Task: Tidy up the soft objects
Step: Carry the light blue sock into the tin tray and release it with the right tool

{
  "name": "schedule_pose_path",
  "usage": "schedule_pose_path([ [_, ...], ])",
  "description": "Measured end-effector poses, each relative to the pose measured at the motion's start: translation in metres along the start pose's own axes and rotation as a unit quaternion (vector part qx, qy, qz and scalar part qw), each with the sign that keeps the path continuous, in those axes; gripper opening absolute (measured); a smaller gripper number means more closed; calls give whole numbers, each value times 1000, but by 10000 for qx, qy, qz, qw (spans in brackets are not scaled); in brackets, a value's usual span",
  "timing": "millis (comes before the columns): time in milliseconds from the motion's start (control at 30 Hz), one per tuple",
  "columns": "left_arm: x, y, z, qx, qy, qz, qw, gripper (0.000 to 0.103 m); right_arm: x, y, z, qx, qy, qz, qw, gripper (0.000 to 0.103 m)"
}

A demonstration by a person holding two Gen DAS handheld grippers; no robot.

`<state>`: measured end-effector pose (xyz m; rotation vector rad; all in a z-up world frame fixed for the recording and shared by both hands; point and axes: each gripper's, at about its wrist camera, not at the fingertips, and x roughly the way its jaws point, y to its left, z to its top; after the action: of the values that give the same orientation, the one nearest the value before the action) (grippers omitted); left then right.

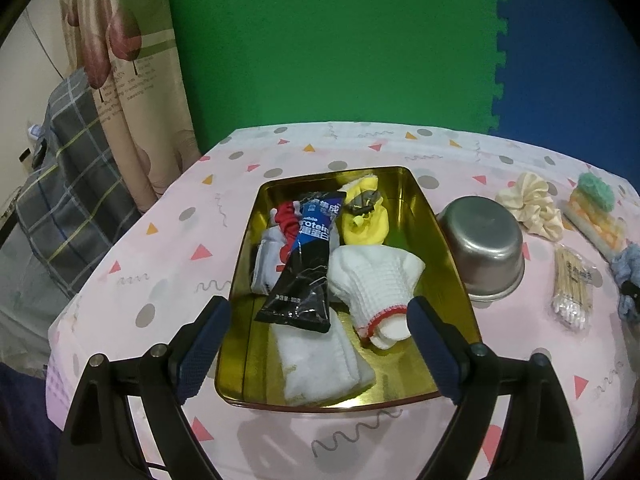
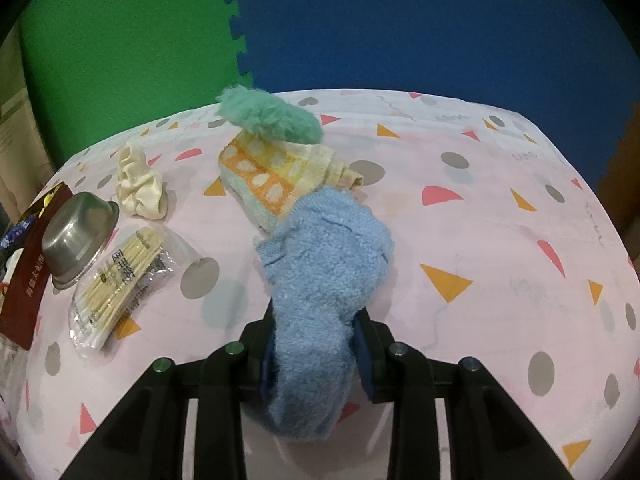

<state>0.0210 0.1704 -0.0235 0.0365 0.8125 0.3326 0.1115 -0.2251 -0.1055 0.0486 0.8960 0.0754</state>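
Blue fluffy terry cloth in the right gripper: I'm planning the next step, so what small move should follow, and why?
Probably carry the blue fluffy terry cloth leftward toward the gold rectangular metal tin. The right gripper is shut on it, and it looks lifted off the pink patterned tablecloth. The tin already holds soft items like the white knitted glove, and the left gripper hangs open over it.

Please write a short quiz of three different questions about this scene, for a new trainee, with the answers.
1. True or false: the right hand-held gripper is shut on the blue towel.
2. How does the steel bowl stand?
3. Which lies inside the gold tin? A) cream scrunchie B) white glove C) cotton swabs

Key: 1 true; 2 upside down, beside the tin; 3 B.
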Motion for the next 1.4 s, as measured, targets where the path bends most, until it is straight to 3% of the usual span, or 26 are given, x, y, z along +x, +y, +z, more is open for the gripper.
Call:
schedule_pose_path([
  [567,7,29,1,-508,71,272,9983,88,-40,67,9,-647,-18,297,9975,29],
  [867,16,49,0,-854,216,464,9950,88,-51,122,23,-1015,-56,871,9910,29],
  [1100,11,59,1,-1028,29,719,9921,88,-56,181,28,-1419,-64,1365,9804,29],
  [1400,7,91,1,-1696,-57,1079,9796,89,-68,248,33,-1788,-123,1996,9633,29],
])
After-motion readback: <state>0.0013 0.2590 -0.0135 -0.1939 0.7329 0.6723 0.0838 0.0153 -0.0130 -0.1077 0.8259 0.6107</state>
